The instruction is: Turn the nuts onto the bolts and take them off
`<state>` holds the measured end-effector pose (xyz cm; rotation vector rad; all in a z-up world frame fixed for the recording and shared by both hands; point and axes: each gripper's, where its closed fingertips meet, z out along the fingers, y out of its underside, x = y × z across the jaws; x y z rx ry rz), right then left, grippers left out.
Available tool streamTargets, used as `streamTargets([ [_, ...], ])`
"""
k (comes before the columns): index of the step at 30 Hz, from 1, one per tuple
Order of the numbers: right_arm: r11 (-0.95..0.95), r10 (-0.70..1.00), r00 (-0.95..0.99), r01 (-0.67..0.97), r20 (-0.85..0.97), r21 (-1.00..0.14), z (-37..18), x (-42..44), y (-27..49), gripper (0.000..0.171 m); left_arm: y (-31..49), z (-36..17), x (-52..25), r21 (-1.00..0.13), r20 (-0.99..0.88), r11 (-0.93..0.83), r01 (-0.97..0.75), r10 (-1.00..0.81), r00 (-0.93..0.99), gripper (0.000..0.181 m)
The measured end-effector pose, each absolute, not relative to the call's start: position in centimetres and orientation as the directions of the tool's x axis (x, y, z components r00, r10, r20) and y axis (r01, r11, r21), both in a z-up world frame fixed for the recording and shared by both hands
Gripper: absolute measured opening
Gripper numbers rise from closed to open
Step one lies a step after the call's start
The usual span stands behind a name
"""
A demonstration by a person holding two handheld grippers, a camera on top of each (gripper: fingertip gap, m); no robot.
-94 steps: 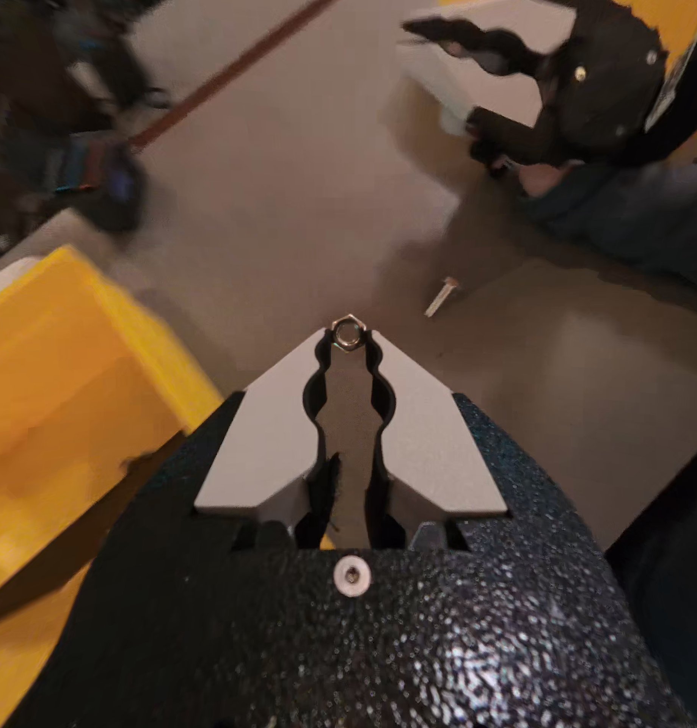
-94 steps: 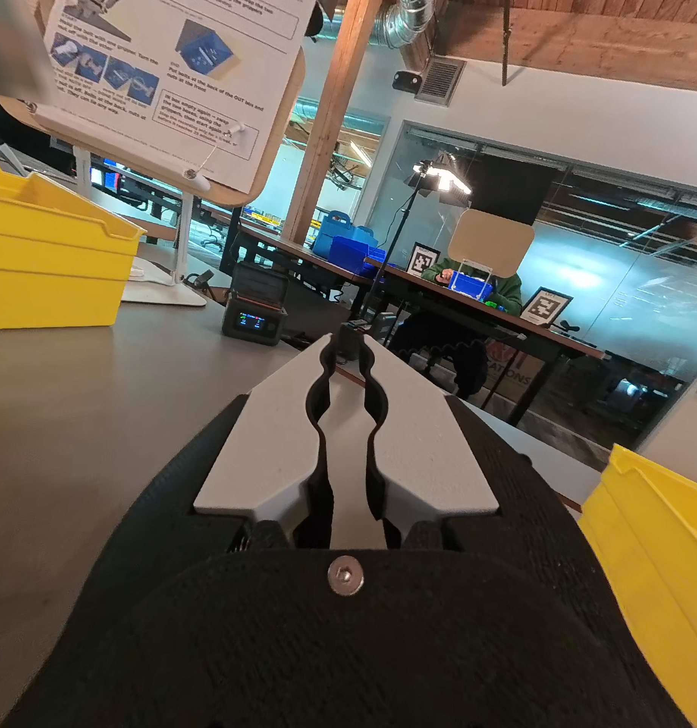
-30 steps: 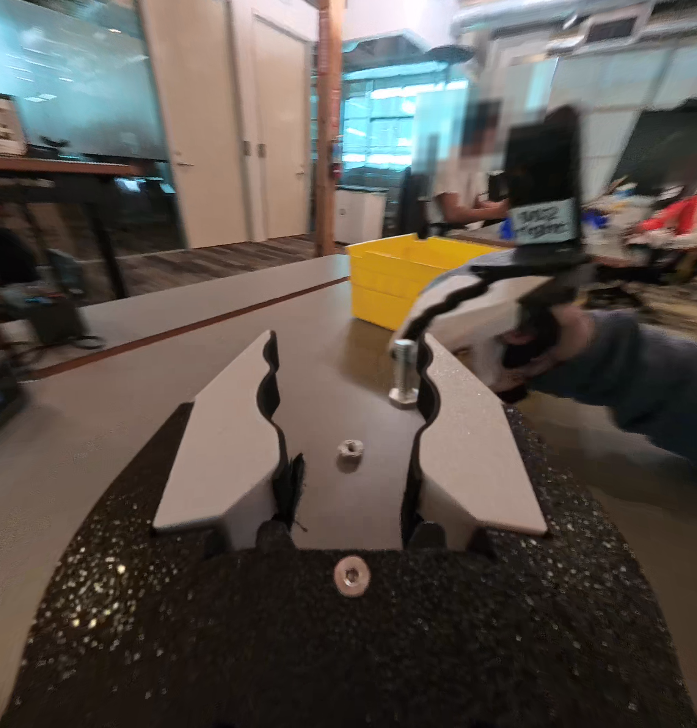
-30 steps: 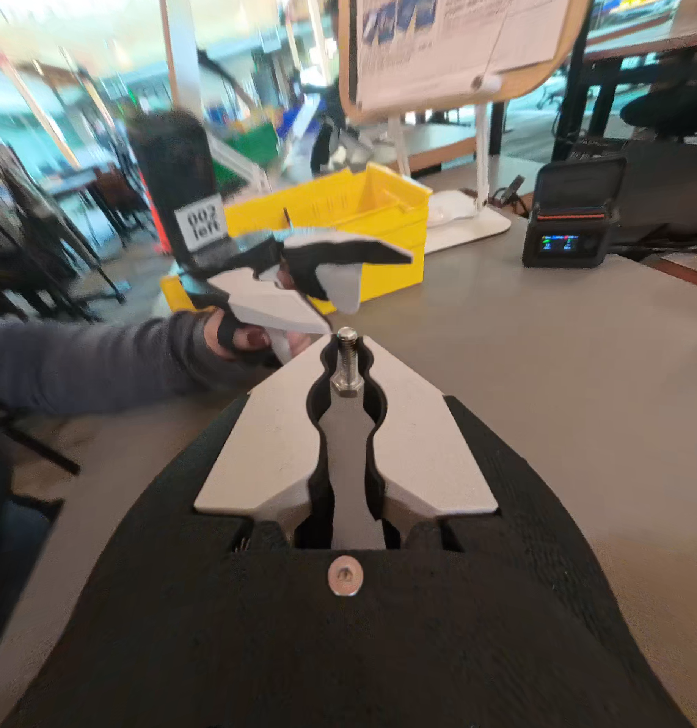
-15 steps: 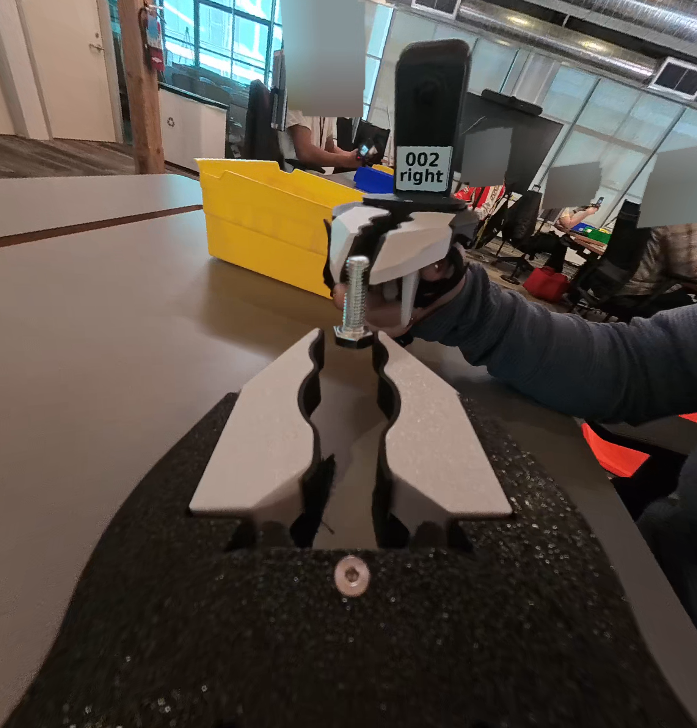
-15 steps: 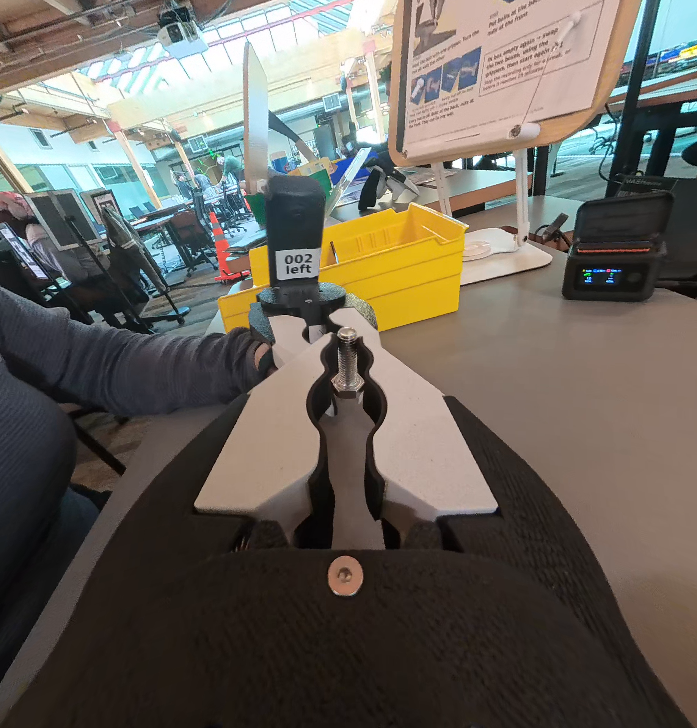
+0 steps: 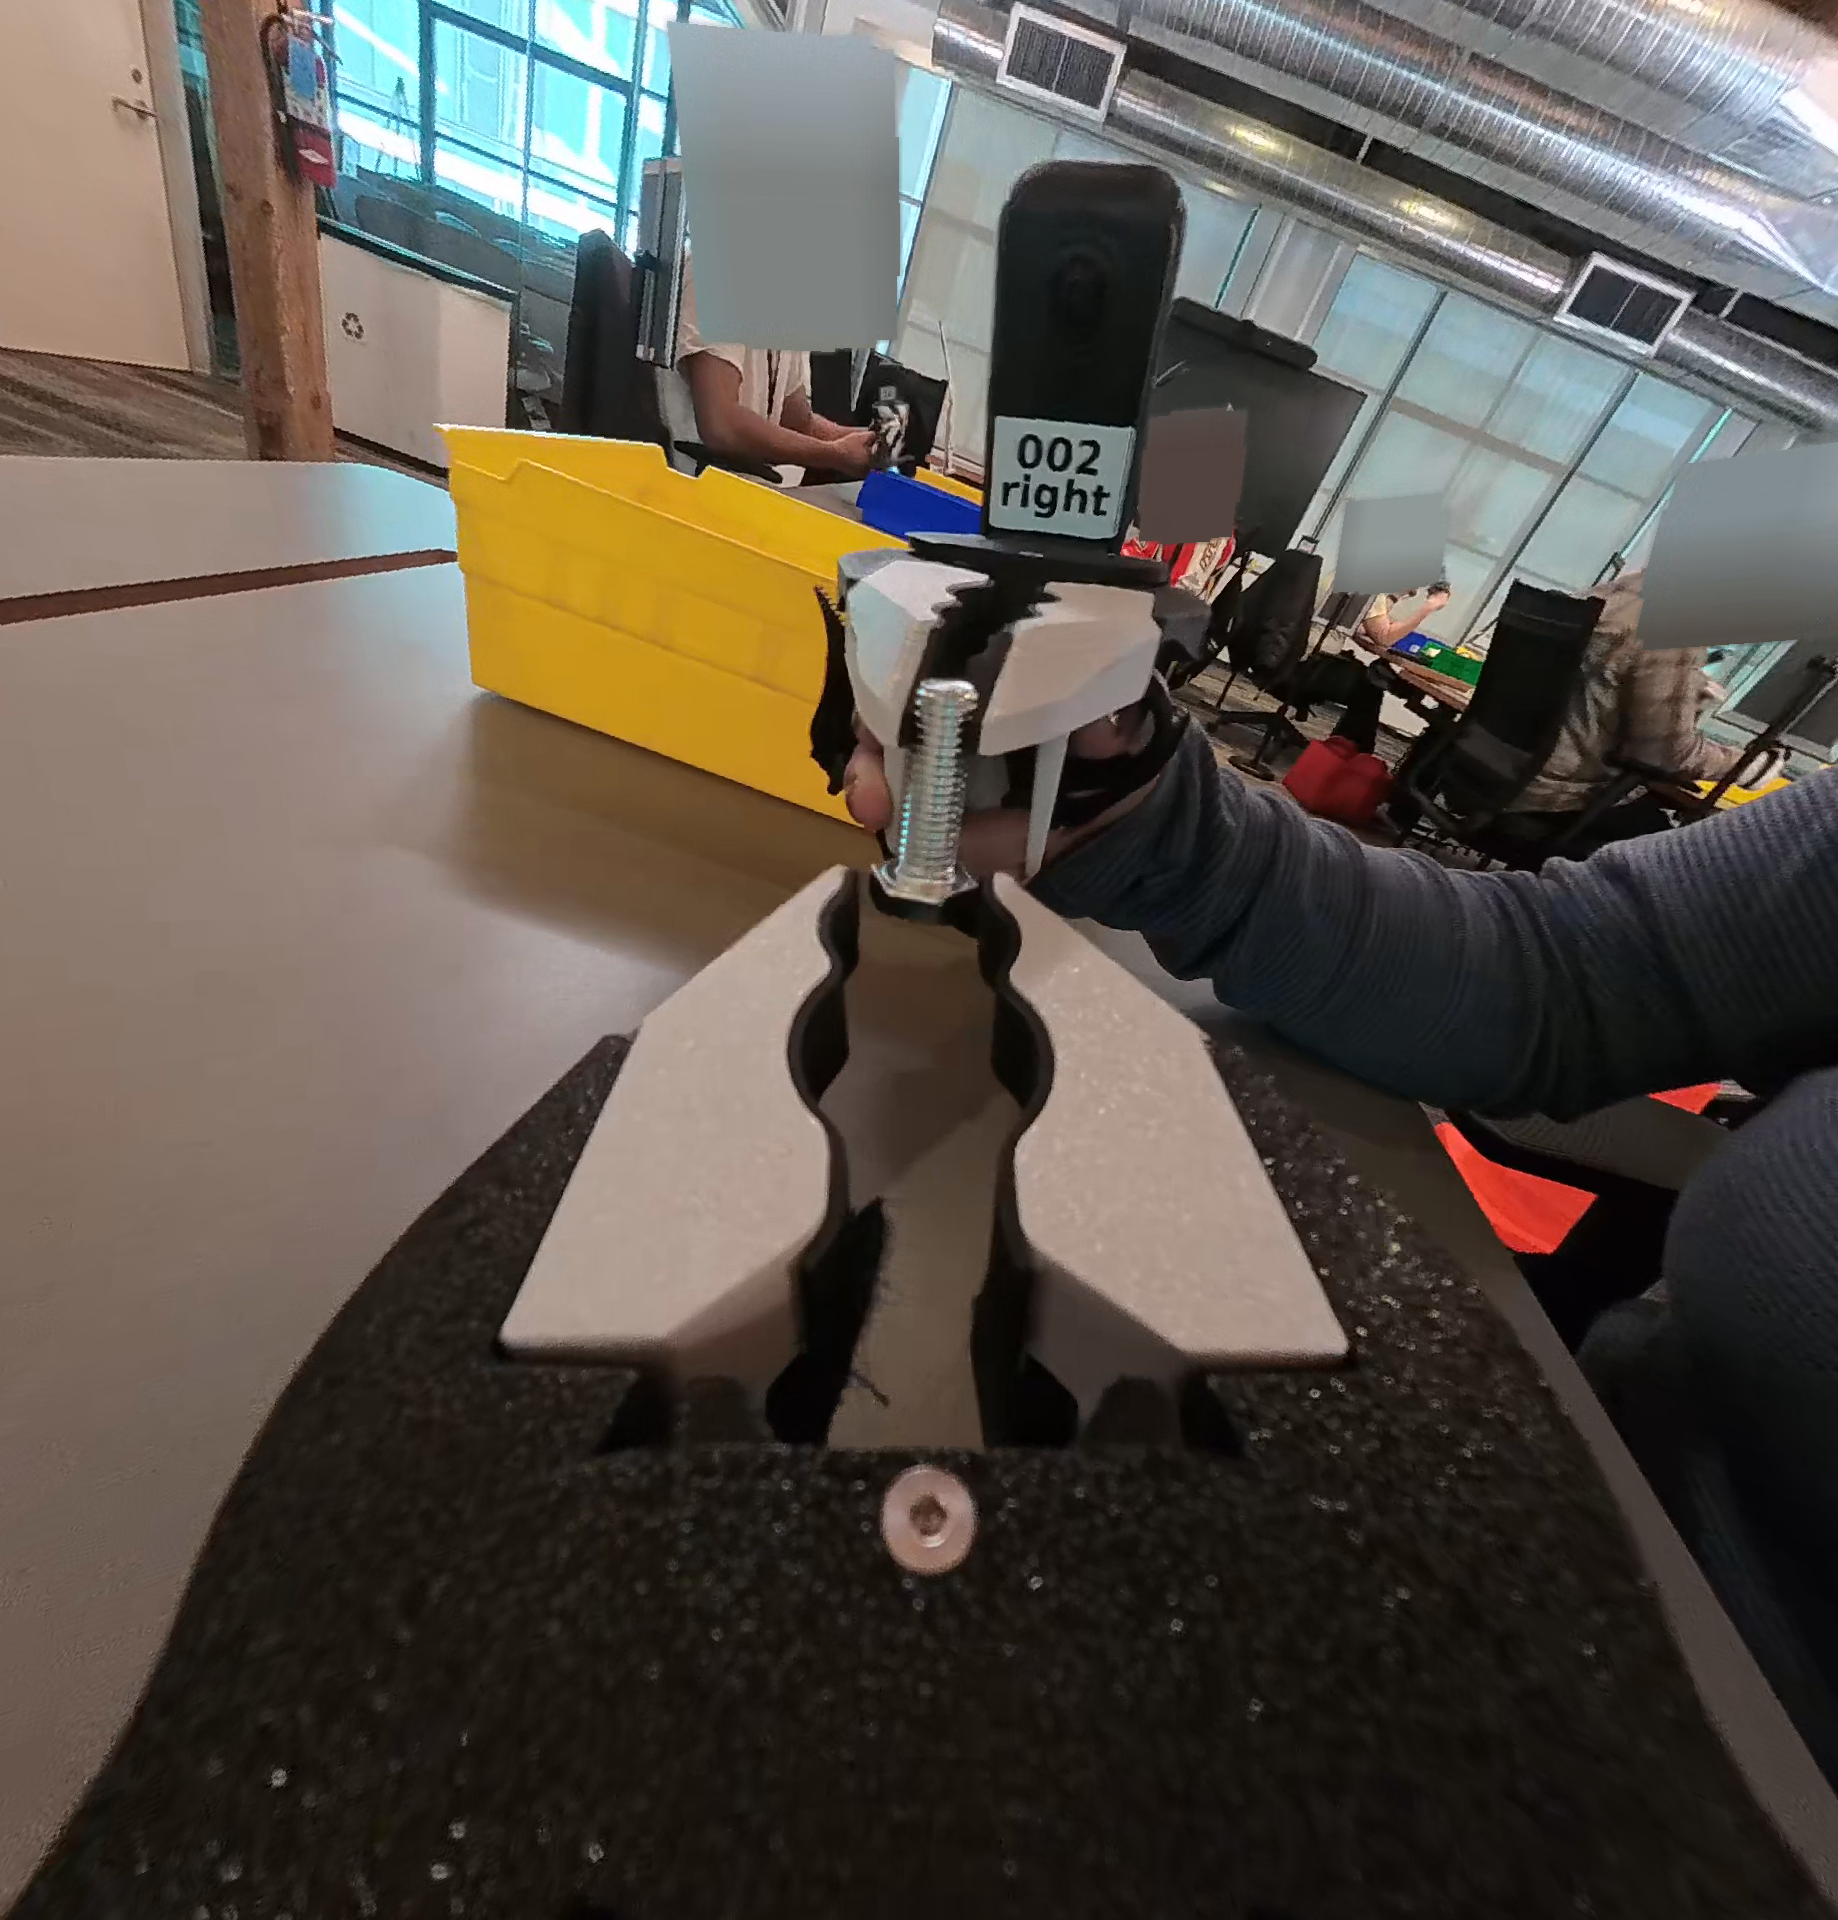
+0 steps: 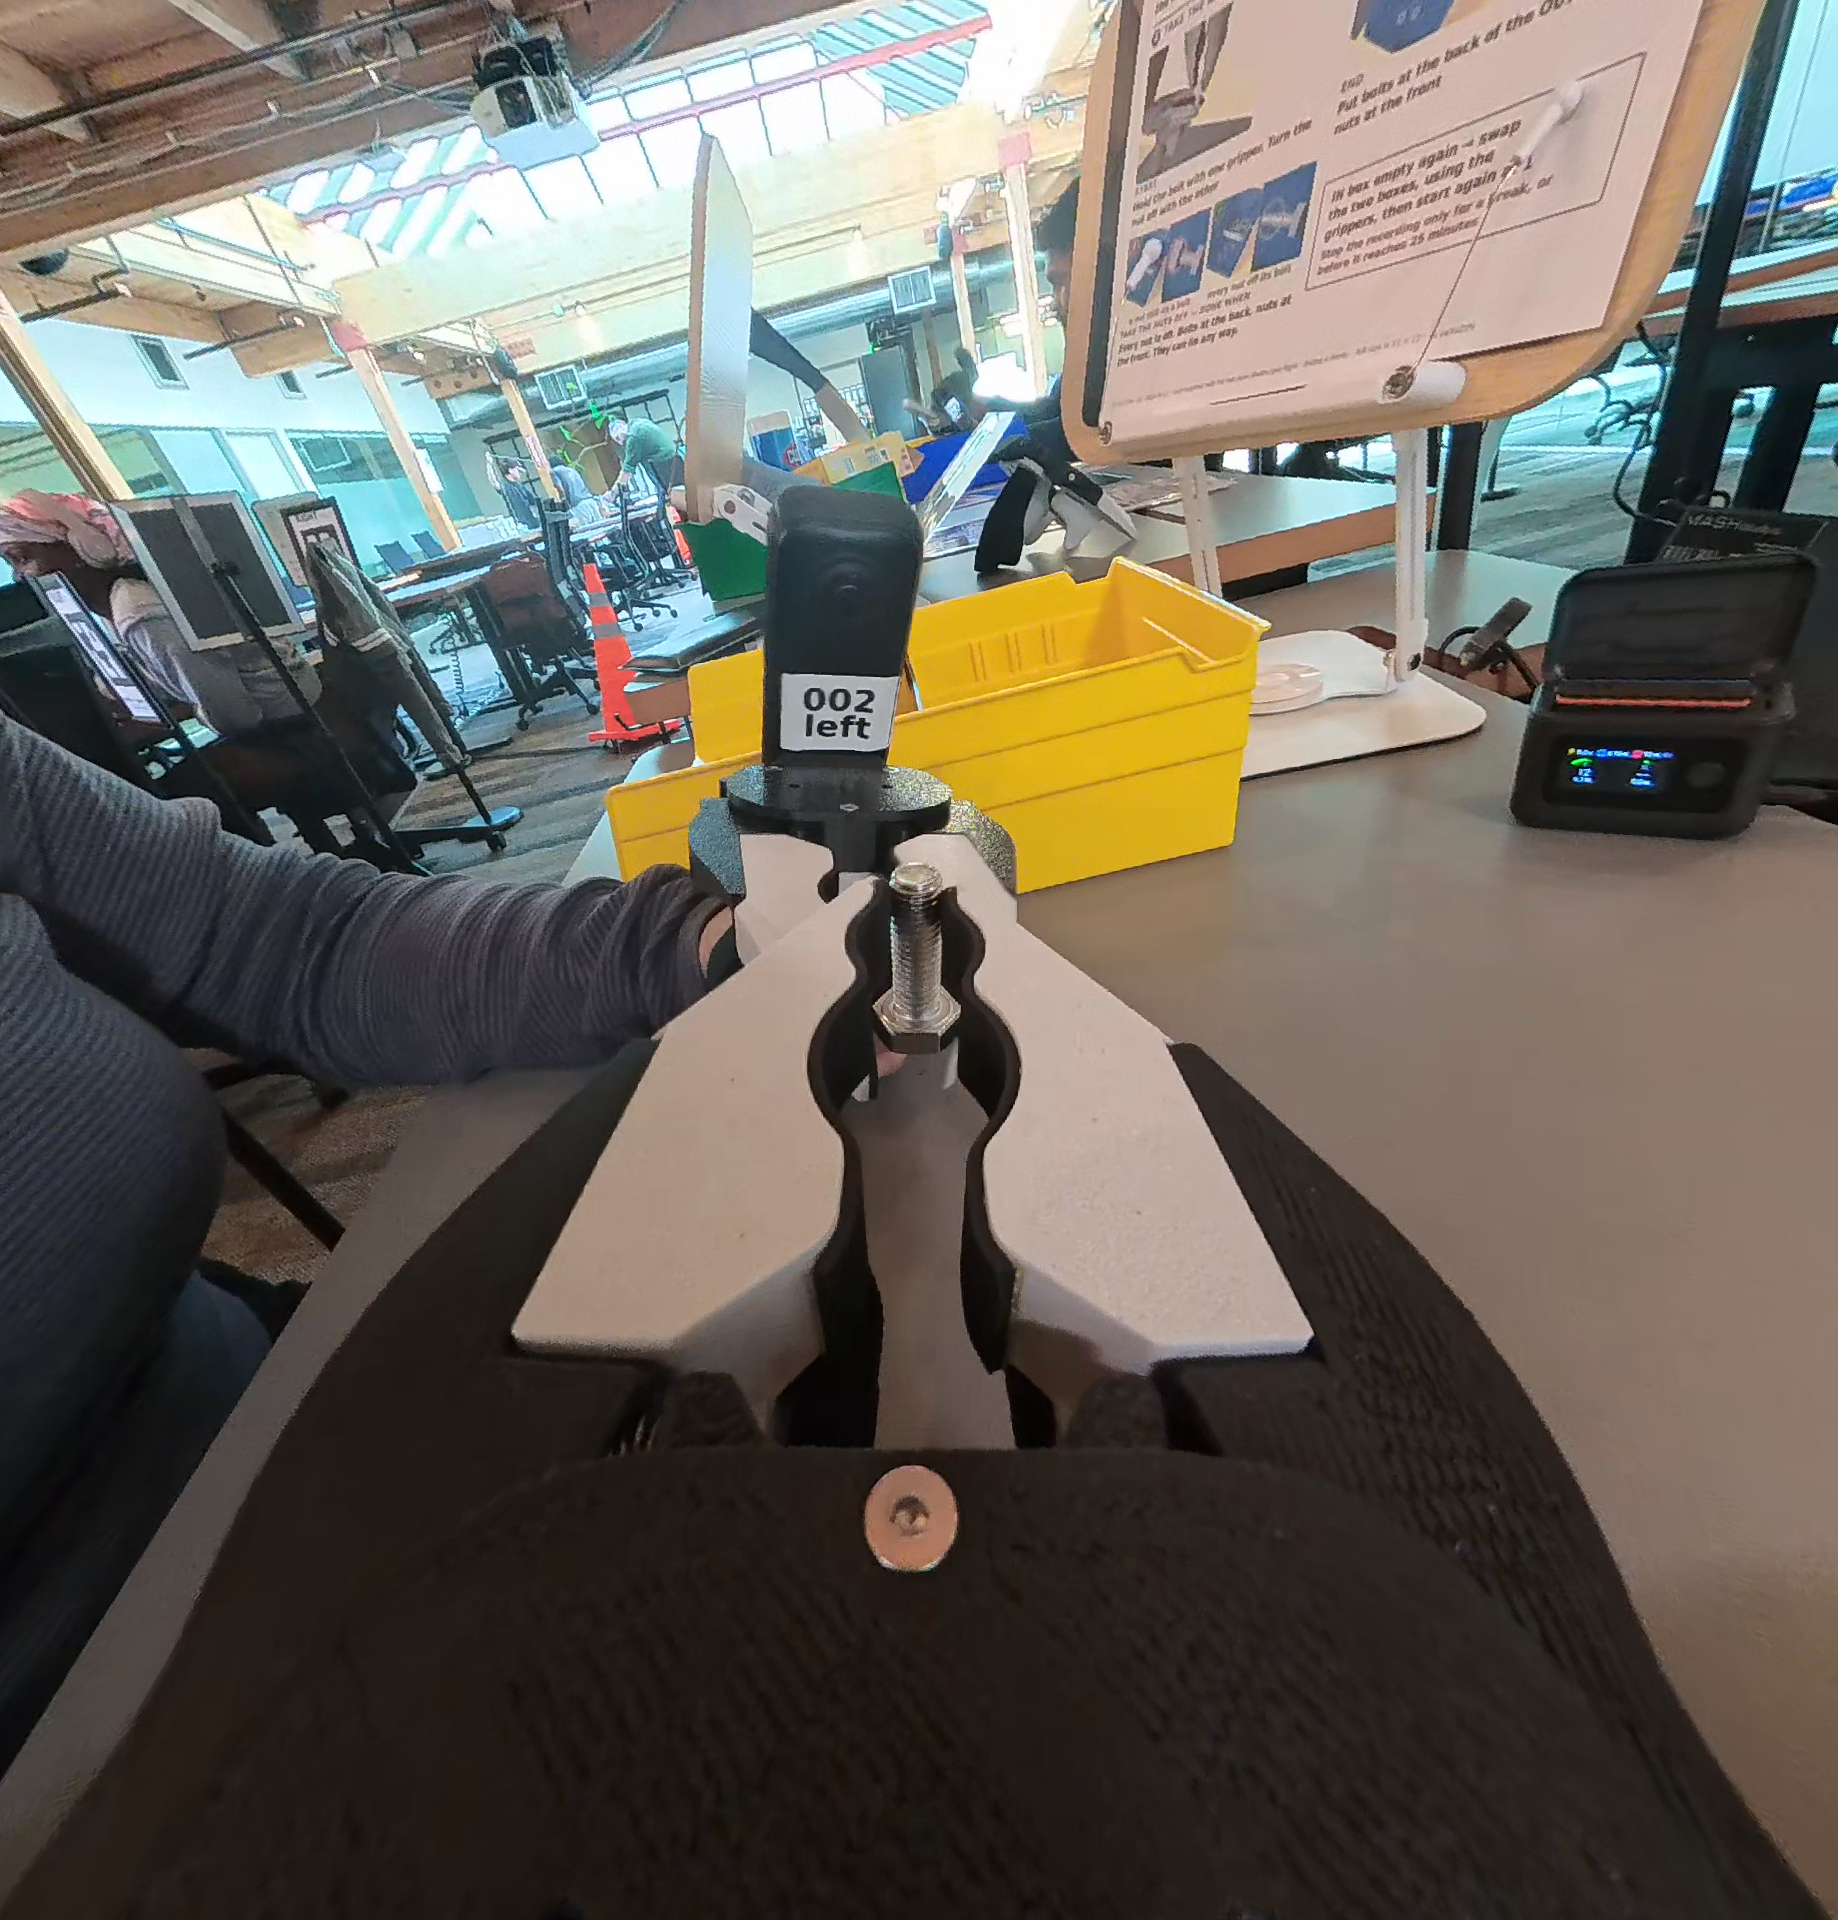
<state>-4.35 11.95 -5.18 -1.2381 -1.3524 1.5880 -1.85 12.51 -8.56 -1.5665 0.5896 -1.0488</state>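
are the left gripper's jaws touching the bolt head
Touching. In the left wrist view the left gripper has its jaw tips closed against the hex head of the upright bolt, with no gap on either side.

Your shiny silver bolt (image 7: 930,795) stands straight up in the middle of the left wrist view, its six-sided head at the bottom. In the right wrist view the bolt (image 8: 913,966) sits just above the middle, threads pointing up.
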Motion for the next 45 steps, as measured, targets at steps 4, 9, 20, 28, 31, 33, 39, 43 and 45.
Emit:
streamTargets([
  [4, -0.193, 0.937, -0.285, 0.062, -0.203, -0.979, -5.1, -4.4, 12.0, 0.007, 12.6, -8.5, -1.9, -0.956, 0.295, -0.251, 0.154, -0.816, 0.497, 0.019],
  [9, -0.179, 0.947, -0.262, 0.048, -0.185, -0.983, -4.9, -4.5, 12.1, 0.007, 13.0, -8.4, -2.1, -0.974, 0.225, -0.184, 0.13, -0.796, 0.562, 0.017],
  [20, 0.193, 0.967, 0.121, 0.217, 0.222, -0.957, -7.6, -3.9, 17.5, 0.015, 15.4, -8.0, -6.6, -0.994, 0.112, -0.067, 0.091, -0.58, 0.807, 0.016],
  [28, 0.02, 0.997, 0.048, 0.602, 0.061, -0.798, -16.5, -5.4, 16.6, 0.028, 15.1, -7.6, -6.5, -0.998, 0.06, -0.011, 0.067, -0.582, 0.811, 0.016],
  [31, -0.014, 0.998, 0.062, 0.63, 0.033, -0.776, -17.0, -5.6, 16.6, 0.025, 14.9, -7.5, -6.0, -0.997, 0.066, -0.008, 0.078, -0.608, 0.791, 0.016],
  [33, -0.016, 0.996, 0.076, 0.662, 0.046, -0.75, -17.7, -5.5, 16.9, 0.022, 14.7, -7.4, -5.6, -0.997, 0.068, -0.009, 0.08, -0.623, 0.779, 0.015],
  [39, 0.014, 0.98, 0.145, 0.62, 0.133, -0.784, -15.8, -5.6, 18.9, 0.017, 14.3, -7.5, -4.5, -0.989, 0.135, -0.05, 0.138, -0.676, 0.724, 0.016],
  [43, 0.027, 0.989, 0.126, 0.39, 0.083, -0.92, -7.3, -5.0, 19.4, 0.017, 13.7, -6.9, -3.4, -0.985, 0.142, -0.031, 0.172, -0.714, 0.685, 0.015],
  [45, 0.071, 0.997, -0.046, 0.311, 0.06, -0.948, -3.7, -4.6, 17.0, 0.017, 13.7, -7.2, -3.0, -0.984, 0.154, -0.053, 0.168, -0.725, 0.671, 0.016],
])
